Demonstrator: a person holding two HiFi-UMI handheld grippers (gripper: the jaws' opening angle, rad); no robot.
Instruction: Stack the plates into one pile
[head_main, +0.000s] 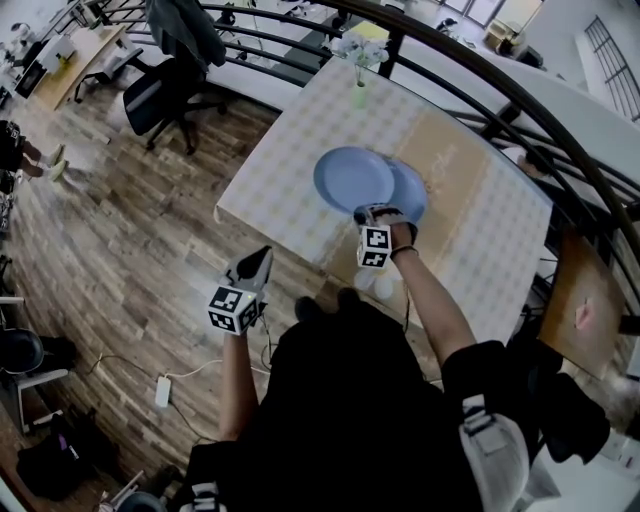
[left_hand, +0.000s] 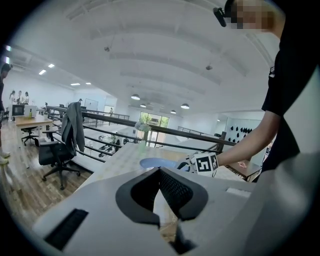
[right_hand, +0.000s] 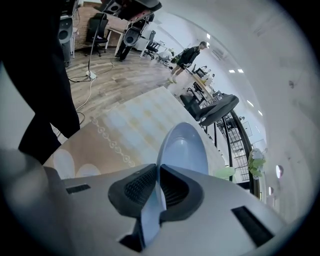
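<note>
Two light blue plates lie on the table with the checked cloth (head_main: 290, 170). The upper plate (head_main: 352, 177) overlaps the lower plate (head_main: 412, 192) to its right. My right gripper (head_main: 374, 213) is shut on the near rim of the upper plate (right_hand: 184, 146), which runs away from the jaws above the cloth. My left gripper (head_main: 256, 264) hangs off the table's near left edge over the wood floor, shut with nothing in it (left_hand: 160, 171). From the left gripper view the plate (left_hand: 156, 163) and the right gripper (left_hand: 202, 162) show beyond the jaws.
A vase of white flowers (head_main: 360, 62) stands at the table's far end. A curved black railing (head_main: 470, 60) runs behind the table. An office chair (head_main: 160, 95) stands at the left, and a small wooden table (head_main: 585, 305) at the right. A power strip (head_main: 162, 390) lies on the floor.
</note>
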